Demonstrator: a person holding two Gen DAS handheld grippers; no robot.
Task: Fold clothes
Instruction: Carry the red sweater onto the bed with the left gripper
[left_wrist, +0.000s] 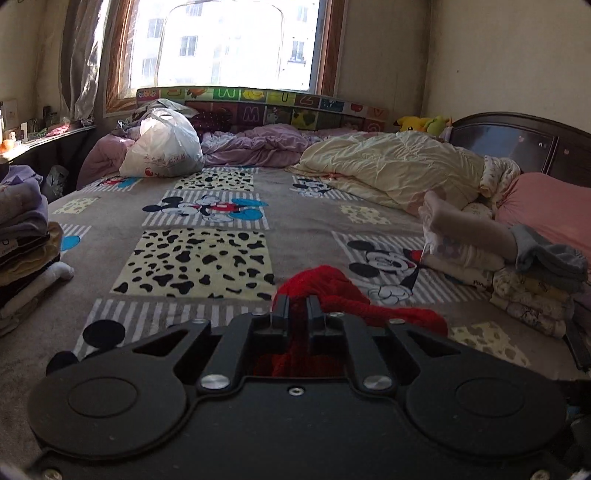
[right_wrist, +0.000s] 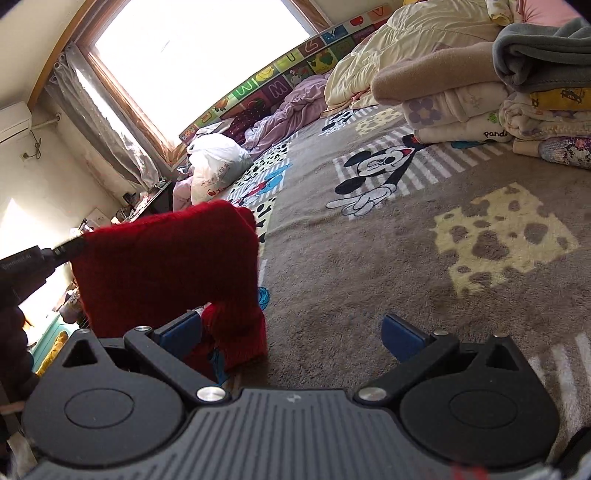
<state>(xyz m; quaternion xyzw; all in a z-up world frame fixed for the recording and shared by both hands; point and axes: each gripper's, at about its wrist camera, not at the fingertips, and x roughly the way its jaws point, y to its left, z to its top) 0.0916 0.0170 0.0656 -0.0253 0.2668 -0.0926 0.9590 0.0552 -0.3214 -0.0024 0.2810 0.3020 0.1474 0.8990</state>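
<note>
The left hand-held gripper (left_wrist: 295, 301) was clamped on the red knit garment (right_wrist: 166, 266), holding it above the bed blanket (right_wrist: 406, 258); the right hand-held gripper (right_wrist: 291, 332) stood open, empty. Best to pinch the dangling corner, then spread it flat before folding

You can read "panda" on a folded cream garment (right_wrist: 476, 129) at right; letters M, W, U mark the far alphabet mat (left_wrist: 258, 107).

A white plastic bag (left_wrist: 162, 147) lies at the far side of the bed (left_wrist: 303, 236), near the window (left_wrist: 225, 44). A cream quilt (left_wrist: 399, 166) is beside a pink pillow (left_wrist: 550, 206). A yellow plush toy (left_wrist: 410, 123) sits behind.
</note>
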